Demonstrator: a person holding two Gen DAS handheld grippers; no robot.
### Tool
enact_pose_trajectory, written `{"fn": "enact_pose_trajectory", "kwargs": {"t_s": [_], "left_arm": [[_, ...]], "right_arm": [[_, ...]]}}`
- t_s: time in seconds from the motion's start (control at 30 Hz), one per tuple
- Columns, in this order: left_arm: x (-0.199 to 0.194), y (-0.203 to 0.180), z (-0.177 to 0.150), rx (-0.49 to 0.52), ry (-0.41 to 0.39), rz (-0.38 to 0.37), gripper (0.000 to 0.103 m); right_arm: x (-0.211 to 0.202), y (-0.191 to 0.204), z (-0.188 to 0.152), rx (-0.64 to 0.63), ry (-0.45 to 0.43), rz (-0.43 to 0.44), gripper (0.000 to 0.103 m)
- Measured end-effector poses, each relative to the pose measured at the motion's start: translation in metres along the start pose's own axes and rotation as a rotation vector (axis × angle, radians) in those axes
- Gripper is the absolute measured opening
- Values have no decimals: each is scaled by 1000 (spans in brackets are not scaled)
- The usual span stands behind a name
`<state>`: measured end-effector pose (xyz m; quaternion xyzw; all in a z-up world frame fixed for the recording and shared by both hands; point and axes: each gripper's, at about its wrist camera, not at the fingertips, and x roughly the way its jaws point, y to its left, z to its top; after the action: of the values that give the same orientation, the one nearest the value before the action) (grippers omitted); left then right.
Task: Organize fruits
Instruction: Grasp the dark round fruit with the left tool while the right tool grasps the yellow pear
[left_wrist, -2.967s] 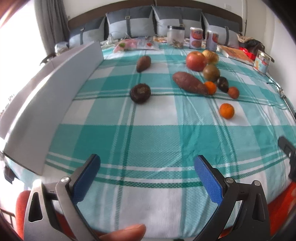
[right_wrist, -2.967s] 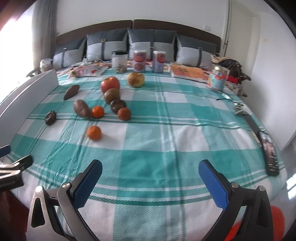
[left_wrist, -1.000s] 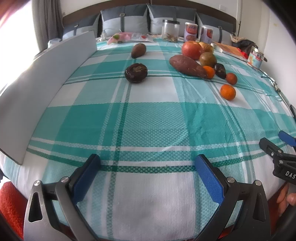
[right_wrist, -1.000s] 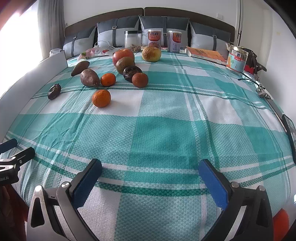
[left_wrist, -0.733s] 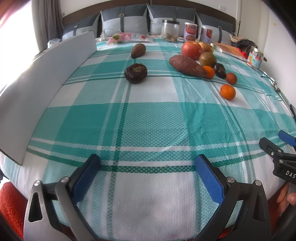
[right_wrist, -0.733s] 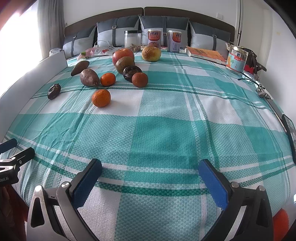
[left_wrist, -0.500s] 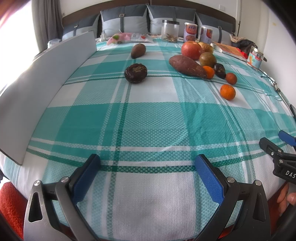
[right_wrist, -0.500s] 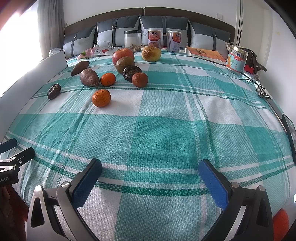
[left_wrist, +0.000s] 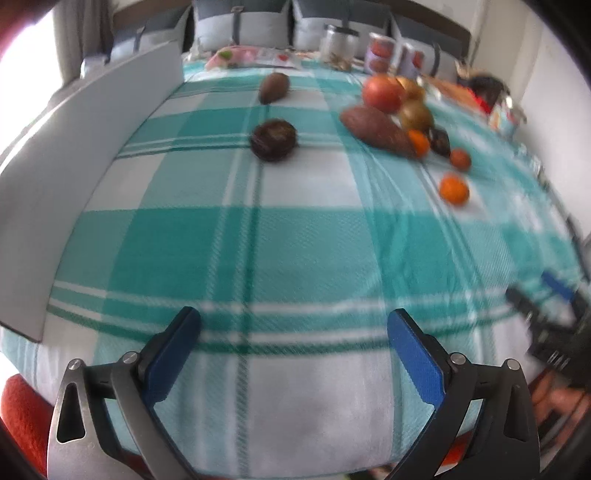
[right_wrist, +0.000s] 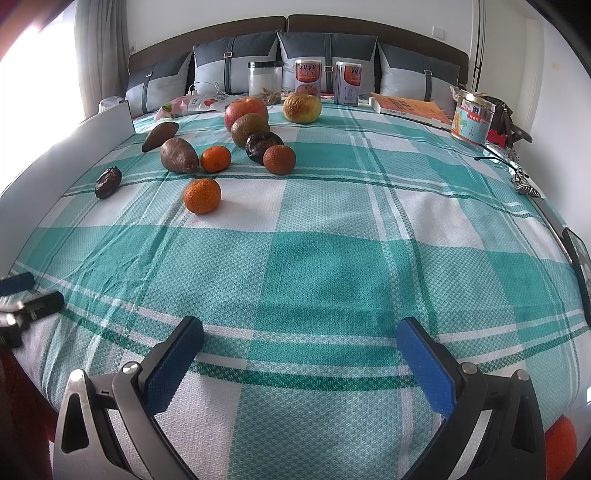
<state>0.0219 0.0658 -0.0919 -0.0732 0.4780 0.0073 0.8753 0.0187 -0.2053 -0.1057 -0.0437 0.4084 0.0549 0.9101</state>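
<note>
Right wrist view is showing the right gripper (right_wrist: 299, 343) hovering over the near edge of the bed (right_wrist: 332, 266), fingers (right_wrist: 173, 358) spread wide and gripping nothing; fruit is sitting in a loose cluster at the far left of the checked bedspread; nearest is an orange (right_wrist: 202, 195) lying alone; behind it a sweet potato (right_wrist: 178, 155) is lying just beside a second orange (right_wrist: 215, 158); a darker orange (right_wrist: 279, 159) is touching a dark round fruit (right_wrist: 263, 145); a green-brown fruit (right_wrist: 250, 127) and a red apple (right_wrist: 245, 110) are sitting behind those; a yellow wrinkled fruit (right_wrist: 301, 107) is lying apart toward the pillows; an avocado (right_wrist: 159, 136) and a dark shrivelled fruit (right_wrist: 108, 182) are lying further left near a white board (right_wrist: 66, 155); jar and cans are standing at the headboard, an orange book (right_wrist: 410, 106) and a tin (right_wrist: 472, 118) at the far right; left gripper (right_wrist: 22, 295) is poking in at the left edge; Left wrist view is blurry; left gripper (left_wrist: 293, 332) is hanging over the near bed edge, fingers (left_wrist: 170, 354) wide apart and empty; dark shrivelled fruit (left_wrist: 273, 139) is lying ahead, avocado (left_wrist: 273, 87) beyond it, sweet potato (left_wrist: 376, 131) and the rest to the right; right gripper (left_wrist: 550, 314) is showing at the right edge with part of a hand (left_wrist: 557, 398) below it.
</note>
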Motion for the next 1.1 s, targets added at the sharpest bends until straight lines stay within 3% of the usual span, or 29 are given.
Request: {"fn": "enact_pose_trajectory", "kwargs": {"t_s": [0.1, 0.2, 0.4, 0.43, 0.47, 0.5, 0.53, 0.57, 0.8, 0.9, 1.0, 1.1], "left_arm": [[0, 21, 31, -75, -5, -51, 101], [9, 26, 69, -84, 0, -94, 100], [55, 8, 123, 2, 24, 9, 100], [63, 7, 126, 7, 34, 31, 97], [73, 5, 129, 14, 45, 50, 85], [78, 4, 129, 22, 58, 51, 72], [86, 1, 130, 39, 85, 59, 52], [84, -3, 130, 68, 48, 80, 43], [58, 0, 111, 87, 17, -35, 43], [41, 7, 97, 99, 22, -68, 43], [25, 19, 85, 67, 30, -95, 43], [10, 29, 76, 25, 31, -115, 43]], "right_arm": [[0, 0, 0, 0, -2, 0, 103], [0, 0, 0, 0, -1, 0, 103], [-1, -1, 1, -5, -1, 5, 103], [-1, -1, 1, -7, 0, 7, 103], [-1, -1, 2, -9, 0, 10, 103], [-2, -1, 1, -11, 0, 12, 103], [-2, -1, 1, -14, 1, 15, 103], [-2, -2, 1, -17, 2, 19, 103], [-2, -15, 14, 19, 71, 101, 102], [3, -30, 43, 92, 58, 140, 96], [19, -31, 86, 71, 74, 154, 75], [46, -23, 142, 45, 85, 181, 73]]}}
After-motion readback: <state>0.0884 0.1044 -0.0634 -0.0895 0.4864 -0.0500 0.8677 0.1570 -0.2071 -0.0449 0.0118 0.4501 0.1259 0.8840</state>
